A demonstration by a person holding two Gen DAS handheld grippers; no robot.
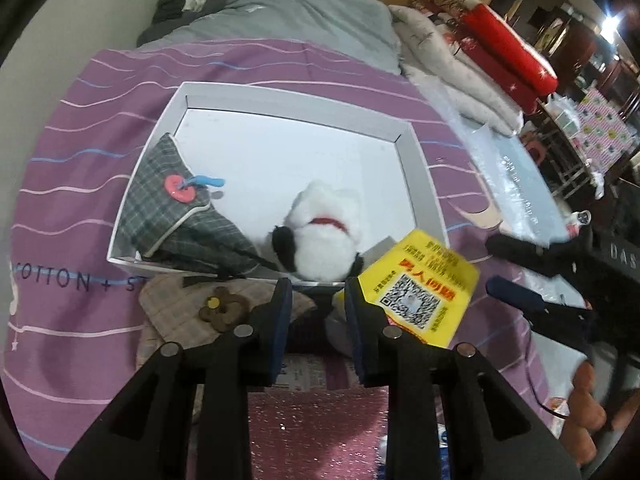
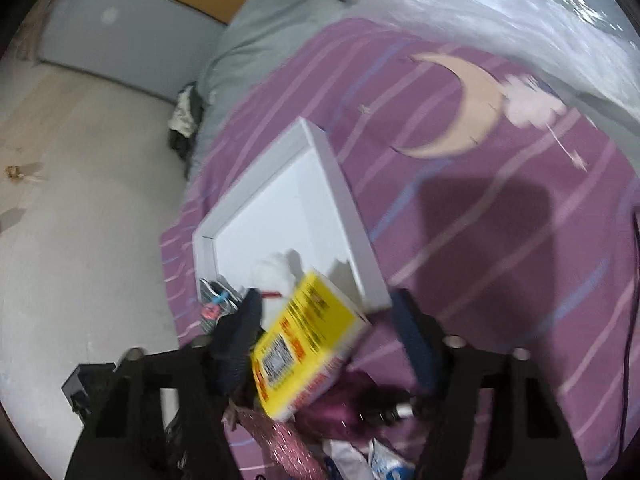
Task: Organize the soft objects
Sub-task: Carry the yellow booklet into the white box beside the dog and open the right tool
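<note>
yellow pack (image 2: 308, 340) blurred, print unreadable

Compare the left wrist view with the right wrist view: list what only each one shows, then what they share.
Only the left wrist view shows the red bolster, the folded beige blankets, the tan plaid pouch just outside the box, and the left gripper, jaws apart with nothing between them.

Only the right wrist view shows the pale floor beside the bed.

Both show the white box, the white plush toy, the grey plaid pouch, the yellow packet, the purple bedspread and the right gripper.
</note>
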